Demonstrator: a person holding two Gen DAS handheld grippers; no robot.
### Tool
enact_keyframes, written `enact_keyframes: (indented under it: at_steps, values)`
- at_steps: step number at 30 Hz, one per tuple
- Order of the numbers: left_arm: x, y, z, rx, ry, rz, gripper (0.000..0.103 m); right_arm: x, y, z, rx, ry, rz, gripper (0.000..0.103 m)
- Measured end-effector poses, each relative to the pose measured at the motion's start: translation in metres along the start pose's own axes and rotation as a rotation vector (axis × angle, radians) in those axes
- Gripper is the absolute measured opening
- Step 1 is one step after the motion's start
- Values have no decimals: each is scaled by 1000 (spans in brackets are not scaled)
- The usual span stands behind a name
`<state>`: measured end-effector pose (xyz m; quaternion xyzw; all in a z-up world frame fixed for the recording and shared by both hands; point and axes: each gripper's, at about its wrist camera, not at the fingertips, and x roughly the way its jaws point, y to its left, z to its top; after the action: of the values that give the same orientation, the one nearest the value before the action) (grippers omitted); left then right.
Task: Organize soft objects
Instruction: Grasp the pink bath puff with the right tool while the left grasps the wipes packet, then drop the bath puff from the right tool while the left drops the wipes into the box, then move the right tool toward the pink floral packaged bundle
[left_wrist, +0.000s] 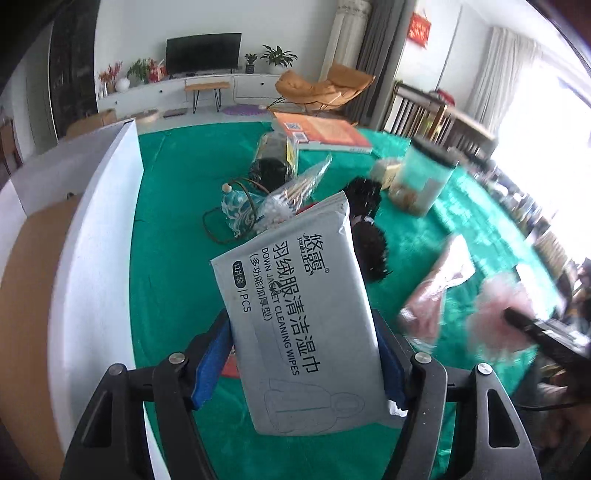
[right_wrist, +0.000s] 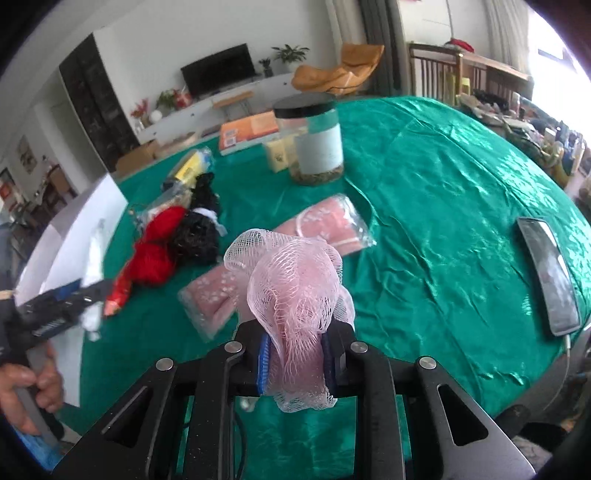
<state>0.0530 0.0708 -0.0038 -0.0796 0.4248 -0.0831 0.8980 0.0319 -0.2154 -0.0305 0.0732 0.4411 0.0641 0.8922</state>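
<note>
Your left hand-held gripper (left_wrist: 306, 354) clamps the wipes pack (left_wrist: 295, 310); your right hand-held gripper (right_wrist: 297, 360) is squeezed tight on the pink mesh sponge (right_wrist: 291, 280).

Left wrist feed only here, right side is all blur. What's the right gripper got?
Observer: The right gripper is shut on a pink mesh pouf.
Operator: That blurred pink packet beside it, what is it?
Observer: A clear bag of pink cloth; a second one lies nearer, both flat on the green cloth.
Operator: Anything further right?
Observer: A phone lies flat near the table edge, a cable at its near end.
Operator: What's behind my wipes?
Observer: Red yarn beside black yarn.
</note>
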Motion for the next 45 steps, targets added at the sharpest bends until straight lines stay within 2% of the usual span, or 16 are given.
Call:
enact_keyframes:
  at_steps: [2,6,10,12,15,16,17,19,22,26,30,35,38,39,43,45]
  values:
    - [-29,12,2,-22,-35,-23,70,0,-5,3,41,22,18,24]
    - [-88,52,6,-37,-119,61,70,-30,46,27,-47,-44,122,24]
    - [-136,110,-2,-79,-160,250,70,-50,139,50,-152,-47,385,24]
    - [-154,141,-13,-113,-160,362,70,-57,193,55,-212,-21,529,24]
    - [-162,173,-31,-172,-138,485,72,-56,271,52,-292,53,714,25]
    - [-162,183,-38,-196,-128,524,82,-51,292,48,-311,85,755,33]
    - [-161,192,-42,-218,-119,550,99,-46,309,42,-330,110,776,49]
    - [-159,202,-50,-254,-133,589,103,-31,333,32,-373,163,786,79]
    - [-152,204,-52,-276,-134,591,103,-14,331,22,-382,168,753,77]
    - [-148,185,-43,-240,-188,529,103,5,290,22,-388,62,513,77]
    - [-133,132,-31,-163,-215,360,103,33,203,29,-249,-2,245,77]
    - [-92,32,-28,38,-145,132,103,55,76,23,-54,-27,-87,77]
    - [-43,-21,-39,155,-42,56,103,60,28,15,46,2,-154,77]
    - [-29,-31,-40,173,-15,54,103,62,19,12,71,2,-164,77]
    - [39,-42,-44,176,100,65,103,66,-2,12,151,-2,-155,77]
    - [57,-42,-49,167,119,70,103,65,1,14,142,-12,-168,77]
